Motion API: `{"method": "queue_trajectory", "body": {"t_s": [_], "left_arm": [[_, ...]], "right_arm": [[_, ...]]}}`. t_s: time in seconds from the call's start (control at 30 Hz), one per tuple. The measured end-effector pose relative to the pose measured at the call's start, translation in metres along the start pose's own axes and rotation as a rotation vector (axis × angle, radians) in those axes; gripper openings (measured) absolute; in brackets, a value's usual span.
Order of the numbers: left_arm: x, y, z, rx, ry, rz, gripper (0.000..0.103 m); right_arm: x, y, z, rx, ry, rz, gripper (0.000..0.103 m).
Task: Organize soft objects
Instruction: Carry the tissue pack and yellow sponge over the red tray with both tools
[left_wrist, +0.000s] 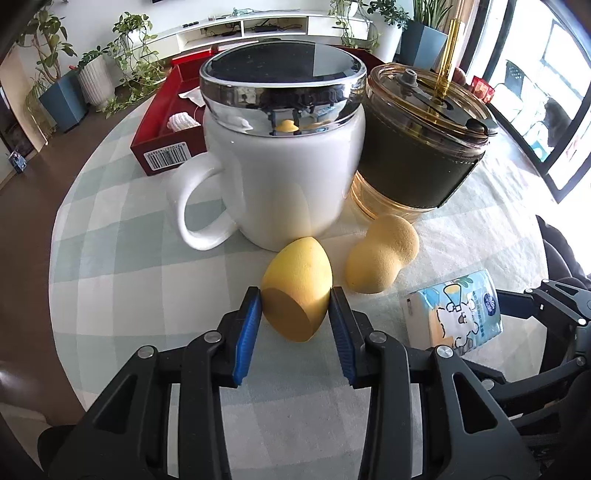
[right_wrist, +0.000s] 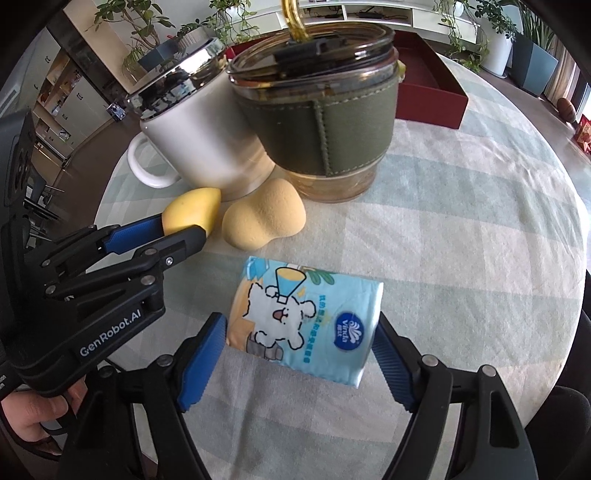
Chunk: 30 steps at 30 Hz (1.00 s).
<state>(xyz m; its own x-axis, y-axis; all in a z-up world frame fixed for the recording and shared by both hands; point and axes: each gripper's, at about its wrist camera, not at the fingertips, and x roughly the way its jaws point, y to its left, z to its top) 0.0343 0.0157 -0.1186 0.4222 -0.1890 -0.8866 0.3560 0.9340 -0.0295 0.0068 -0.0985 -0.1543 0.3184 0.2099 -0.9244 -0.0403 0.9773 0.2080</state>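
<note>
Your left gripper (left_wrist: 295, 306) has its blue pads on either side of the egg sponge (left_wrist: 297, 284), flush against its flanks. From the right wrist view the fingers look closed onto it, so I'd call that clamped, though the sponge is not visibly squashed and sits at table level, not lifted as far as I can tell. It lies just in front of the white mug (left_wrist: 273, 162).

Your right gripper (right_wrist: 299, 332) stands wide apart around the tissue pack (right_wrist: 303, 317). The left pad is at the pack's edge, the right pad just beside its far corner; no squeeze yet. The pack lies flat on the checked cloth (right_wrist: 461, 229).

Between them, the gourd sponge (left_wrist: 380, 254) is untouched, lying at the foot of the amber tumbler (left_wrist: 417, 140).

Behind the cups is the red box (left_wrist: 162, 136), with something white and knitted-looking (left_wrist: 181, 122) already inside. My guess is that's where the soft things go, so one piece may be in and three remain: egg sponge, gourd sponge, tissue pack.

So you're early in the job. Both grasps are set up, nothing is in the air, and the mug and tumbler stand between you and the box, so expect to carry up and over them.
</note>
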Motion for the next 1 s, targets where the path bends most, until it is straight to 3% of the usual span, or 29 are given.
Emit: {"method": "queue_trajectory", "body": {"t_s": [0.47,1.0], "left_arm": [[-0.008,0.044,-0.017,-0.062,0.013,0.08,0.035],[-0.007,0.118,-0.007,-0.189,0.012,0.178,0.035]], "right_arm": [[-0.023,-0.039,-0.001,0.06,-0.028,-0.044,0.08],[-0.043,-0.112,0.023,0.156,-0.06,-0.129,0.08]]}}
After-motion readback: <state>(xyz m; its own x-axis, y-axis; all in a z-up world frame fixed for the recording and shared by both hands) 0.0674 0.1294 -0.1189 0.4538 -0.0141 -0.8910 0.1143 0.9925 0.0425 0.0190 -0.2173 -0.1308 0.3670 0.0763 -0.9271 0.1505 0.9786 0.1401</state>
